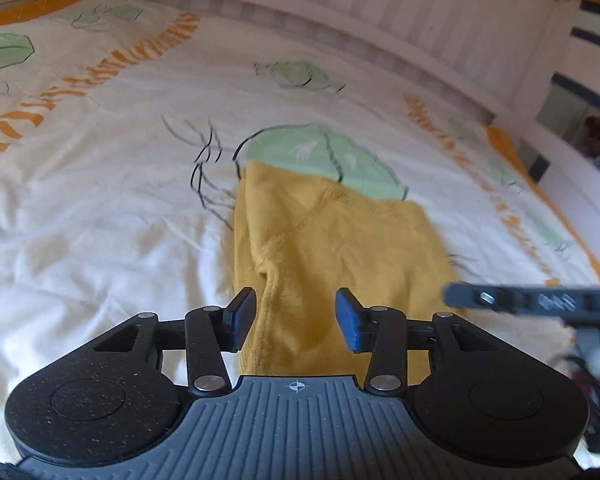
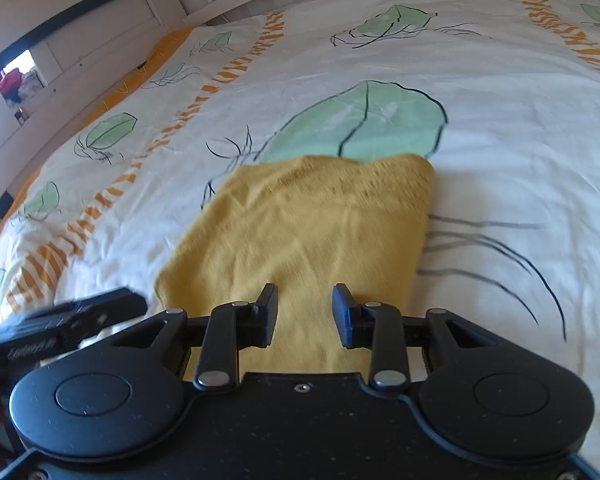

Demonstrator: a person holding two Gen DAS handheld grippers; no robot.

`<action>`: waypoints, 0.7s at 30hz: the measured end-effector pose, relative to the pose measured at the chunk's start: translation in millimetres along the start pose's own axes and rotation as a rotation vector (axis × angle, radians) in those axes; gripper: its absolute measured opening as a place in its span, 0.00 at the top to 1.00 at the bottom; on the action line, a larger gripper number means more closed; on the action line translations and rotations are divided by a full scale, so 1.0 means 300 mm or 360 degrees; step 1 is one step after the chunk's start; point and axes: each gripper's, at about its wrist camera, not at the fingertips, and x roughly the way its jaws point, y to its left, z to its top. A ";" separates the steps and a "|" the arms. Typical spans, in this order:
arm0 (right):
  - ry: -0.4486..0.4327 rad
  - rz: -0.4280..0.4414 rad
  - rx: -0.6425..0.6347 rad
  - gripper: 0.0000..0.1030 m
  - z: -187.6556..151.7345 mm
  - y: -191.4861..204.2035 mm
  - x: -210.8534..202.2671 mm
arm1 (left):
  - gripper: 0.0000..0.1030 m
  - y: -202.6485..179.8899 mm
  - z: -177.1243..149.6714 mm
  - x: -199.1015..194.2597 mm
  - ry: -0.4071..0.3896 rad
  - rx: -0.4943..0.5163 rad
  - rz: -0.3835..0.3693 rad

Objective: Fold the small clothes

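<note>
A mustard-yellow knit garment [image 1: 332, 240] lies folded in a long strip on the bed; it also shows in the right wrist view [image 2: 308, 232]. My left gripper [image 1: 296, 316] is open, its jaws apart above the near end of the garment, holding nothing. My right gripper [image 2: 305, 314] is open too, jaws apart above the garment's near end, empty. The right gripper shows blurred at the right edge of the left wrist view [image 1: 532, 300]. The left gripper shows blurred at the left of the right wrist view [image 2: 72, 320].
The garment rests on a white duvet [image 1: 100, 220] printed with green leaves and orange stripes. A white slatted bed frame [image 1: 380, 12] runs along the far side. A shelf with items [image 2: 16, 80] stands beyond the bed's left edge.
</note>
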 end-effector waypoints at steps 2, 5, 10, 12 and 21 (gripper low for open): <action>-0.0006 -0.0010 -0.0035 0.58 -0.027 0.000 -0.012 | 0.59 0.014 0.008 0.037 0.0049 -0.0038 -0.0002; -0.0011 -0.0023 -0.0087 0.58 -0.065 0.003 -0.022 | 0.60 0.033 0.016 0.069 0.0112 -0.0085 -0.0011; -0.0017 -0.0050 -0.0176 0.54 -0.110 0.011 -0.033 | 0.94 0.050 0.034 0.058 0.0104 -0.0057 0.0037; 0.0002 -0.0078 -0.0213 0.54 -0.121 0.015 -0.028 | 0.94 0.083 0.036 0.064 0.0139 -0.0119 0.0053; 0.0080 -0.0119 -0.0145 0.48 -0.164 -0.050 -0.041 | 0.56 0.127 0.032 -0.001 0.0127 -0.0213 0.0004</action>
